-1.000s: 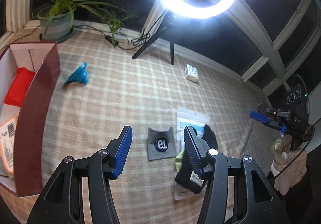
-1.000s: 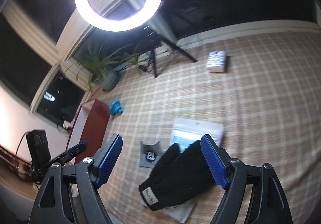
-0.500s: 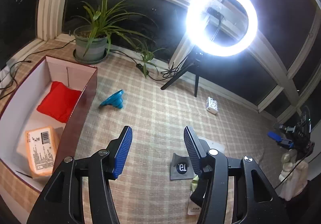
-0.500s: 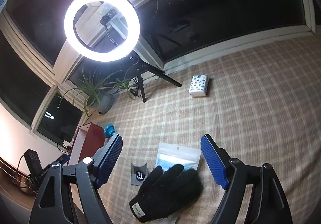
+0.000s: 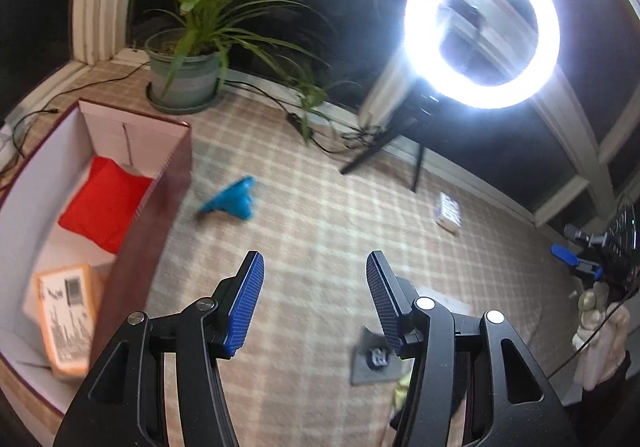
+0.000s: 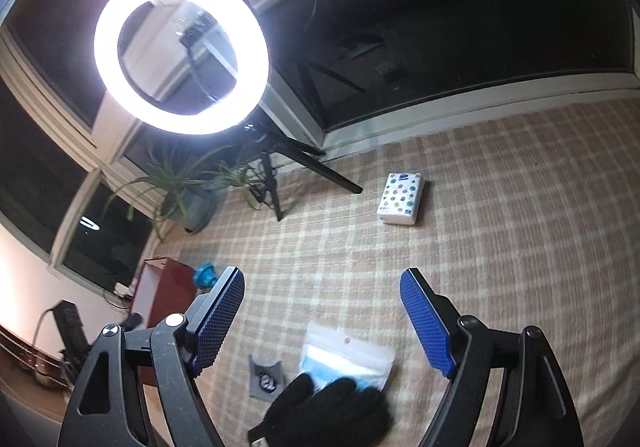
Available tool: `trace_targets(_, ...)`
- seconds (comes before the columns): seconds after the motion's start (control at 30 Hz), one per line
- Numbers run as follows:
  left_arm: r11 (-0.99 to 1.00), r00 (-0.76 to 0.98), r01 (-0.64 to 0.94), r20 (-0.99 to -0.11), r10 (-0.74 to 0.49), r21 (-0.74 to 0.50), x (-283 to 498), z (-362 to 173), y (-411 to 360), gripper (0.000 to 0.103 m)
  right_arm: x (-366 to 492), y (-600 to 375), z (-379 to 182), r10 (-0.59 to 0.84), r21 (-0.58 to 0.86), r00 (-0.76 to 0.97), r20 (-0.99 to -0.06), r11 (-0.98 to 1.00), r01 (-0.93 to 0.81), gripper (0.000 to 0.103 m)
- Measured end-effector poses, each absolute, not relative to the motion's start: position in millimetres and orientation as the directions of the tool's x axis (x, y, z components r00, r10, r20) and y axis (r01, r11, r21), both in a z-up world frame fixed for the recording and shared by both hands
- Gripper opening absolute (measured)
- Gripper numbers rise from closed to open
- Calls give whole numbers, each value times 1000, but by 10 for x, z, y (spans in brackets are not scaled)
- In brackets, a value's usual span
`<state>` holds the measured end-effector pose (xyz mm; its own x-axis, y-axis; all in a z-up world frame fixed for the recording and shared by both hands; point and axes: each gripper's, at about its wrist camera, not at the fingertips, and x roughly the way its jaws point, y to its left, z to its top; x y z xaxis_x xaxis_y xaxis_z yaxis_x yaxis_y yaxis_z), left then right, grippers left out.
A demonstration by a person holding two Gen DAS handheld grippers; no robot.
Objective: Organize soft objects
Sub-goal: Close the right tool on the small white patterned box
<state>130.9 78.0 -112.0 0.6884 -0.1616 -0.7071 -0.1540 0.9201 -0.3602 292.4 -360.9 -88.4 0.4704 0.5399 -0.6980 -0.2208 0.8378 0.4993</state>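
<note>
A: Where is the black glove [image 6: 328,413]?

B: At the bottom of the right wrist view, lying partly over a clear packet [image 6: 352,353] on the checked cloth [image 6: 500,247]. It looks light, limp and fuzzy, so I'd pinch a thick fold at the cuff, not a fingertip.

A: And the fingers?

B: Both pairs spread, holding nothing: right gripper [image 6: 322,321] above the glove, left gripper [image 5: 316,299] over bare cloth.

A: The surface?

B: Soft cloth that may bunch. The red box [image 5: 160,231] at the left holds 1 red cushion [image 5: 106,203] and 1 orange packet [image 5: 64,315]. Dark windows, a potted plant [image 5: 188,59] and a bright ring light [image 5: 480,23] behind.
</note>
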Motion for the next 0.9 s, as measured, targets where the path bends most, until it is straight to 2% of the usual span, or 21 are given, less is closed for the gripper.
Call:
trace_targets(0.1,921,698,-164,-701,-146,-354,1373,-1074,811,53,3215,-3647,-1048,535,513,453,-713,838,-184,76)
trace_targets(0.17,927,708,-160,-694,-131,-339,1383,-1046,767,53,3444,-3693,-1177,532,525,442,-722,838,-151,66)
trace_targets(0.23,930,703,-159,-699,-128,-330,1406,-1079,705,53,3662,-3720,-1302,530,535,427,-733,837,-119,46)
trace_targets(0.4,926,679,-178,-723,-129,-332,1563,-1226,578,52,4174,-3652,-1602,510,519,395,-764,850,-93,37)
trace_targets(0.67,934,658,-157,-739,-144,-321,1895,-1281,293,52,4864,-3558,-2086,429,445,341,-836,895,-34,35)
trace_targets(0.9,938,651,-171,-749,-122,-302,2079,-1339,265,52,5120,-3454,-2425,423,437,278,-862,900,-15,35)
